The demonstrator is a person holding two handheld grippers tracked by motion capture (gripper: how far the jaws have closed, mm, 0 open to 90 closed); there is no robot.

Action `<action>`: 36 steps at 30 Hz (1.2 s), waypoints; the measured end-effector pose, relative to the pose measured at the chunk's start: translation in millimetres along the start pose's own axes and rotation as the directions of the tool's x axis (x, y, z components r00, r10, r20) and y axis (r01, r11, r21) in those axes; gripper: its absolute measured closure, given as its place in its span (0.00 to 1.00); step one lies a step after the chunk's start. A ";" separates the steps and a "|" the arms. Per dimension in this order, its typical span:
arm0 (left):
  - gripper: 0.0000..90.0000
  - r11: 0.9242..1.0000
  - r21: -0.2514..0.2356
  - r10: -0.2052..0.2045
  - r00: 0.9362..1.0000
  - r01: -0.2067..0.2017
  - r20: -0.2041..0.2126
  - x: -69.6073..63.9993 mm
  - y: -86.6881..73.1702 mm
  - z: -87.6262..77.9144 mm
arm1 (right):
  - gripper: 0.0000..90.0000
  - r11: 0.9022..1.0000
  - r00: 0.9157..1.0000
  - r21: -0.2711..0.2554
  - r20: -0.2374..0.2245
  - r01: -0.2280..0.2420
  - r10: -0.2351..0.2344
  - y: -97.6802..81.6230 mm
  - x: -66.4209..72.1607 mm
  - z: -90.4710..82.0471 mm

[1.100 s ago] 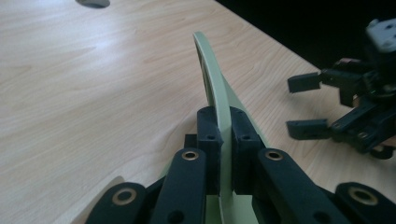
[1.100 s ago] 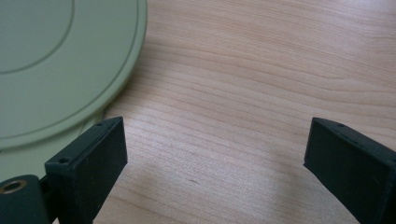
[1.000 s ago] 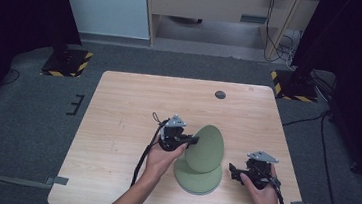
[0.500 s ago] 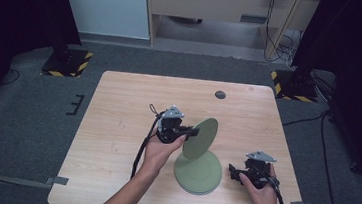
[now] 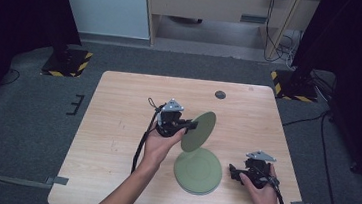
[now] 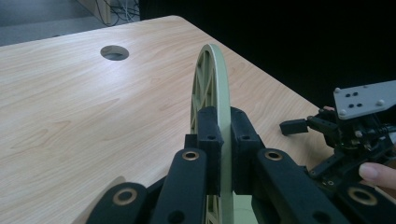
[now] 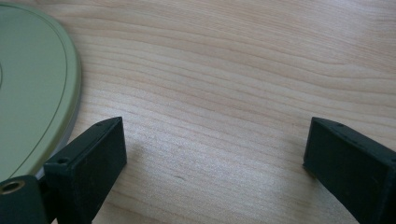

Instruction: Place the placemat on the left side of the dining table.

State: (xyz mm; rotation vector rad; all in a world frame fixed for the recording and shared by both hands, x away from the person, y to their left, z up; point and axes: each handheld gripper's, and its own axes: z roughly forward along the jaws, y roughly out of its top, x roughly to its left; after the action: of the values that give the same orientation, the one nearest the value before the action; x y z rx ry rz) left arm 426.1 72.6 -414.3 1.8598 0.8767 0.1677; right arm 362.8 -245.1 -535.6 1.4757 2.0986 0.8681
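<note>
My left gripper [image 5: 188, 126] is shut on the rim of a round pale green plate [image 5: 200, 130] and holds it on edge, tilted, above the table. In the left gripper view the black pads [image 6: 208, 135] pinch the plate [image 6: 211, 74] from both sides, and its ribbed underside faces left. Below it, a stack of matching green plates [image 5: 198, 171] lies flat on the wooden table [image 5: 116, 126]. My right gripper [image 5: 233, 172] rests on the table just right of the stack, open, with nothing but bare wood between its jaws [image 7: 215, 149]. The stack's edge [image 7: 37, 93] shows at the left of that view.
A round cable hole [image 5: 220, 94] sits in the table near its far edge. The table's right edge [image 6: 261, 79] drops to dark floor. The right gripper [image 6: 348, 133] is close by in the left gripper view. Cabinets stand beyond the table.
The left gripper has lifted the green plate off the stack, up and toward the far side of the table, and the stack's top now lies uncovered. The right gripper has not moved.
</note>
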 end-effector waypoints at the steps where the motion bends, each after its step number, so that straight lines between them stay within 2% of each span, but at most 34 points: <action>1: 0.95 1.000 0.000 -0.002 1.000 0.002 -0.005 2.0 0.6 -0.1 | 0.07 1.000 1.000 0.000 0.000 0.002 -0.002 -0.1 -0.1 0.1; 9: 0.95 1.000 -0.004 -0.008 0.999 0.008 -0.053 13.1 7.2 -5.7 | 0.07 1.000 1.000 -0.003 0.008 -0.005 0.005 0.1 -0.2 0.9; 15: 0.95 1.000 -0.004 -0.011 0.997 0.011 -0.073 20.4 9.2 -10.6 | 0.06 1.000 1.000 -0.001 0.008 -0.003 0.003 -0.1 0.3 1.1; 29: 0.95 1.000 -0.002 0.000 0.994 -0.001 -0.106 24.4 16.5 -15.9 | 0.04 1.000 1.000 -0.014 0.012 0.002 -0.001 -1.2 2.2 2.8; 36: 0.95 1.000 -0.008 -0.006 0.993 0.005 -0.119 27.9 18.0 -18.7 | 0.04 1.000 1.000 -0.014 0.012 0.002 -0.001 -1.2 2.2 2.8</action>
State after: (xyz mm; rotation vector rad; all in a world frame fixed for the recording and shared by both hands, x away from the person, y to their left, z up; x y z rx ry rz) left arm 446.2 100.5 -397.9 1.8551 0.9614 0.2800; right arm 363.1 -242.6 -538.4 1.4682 2.0809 0.8701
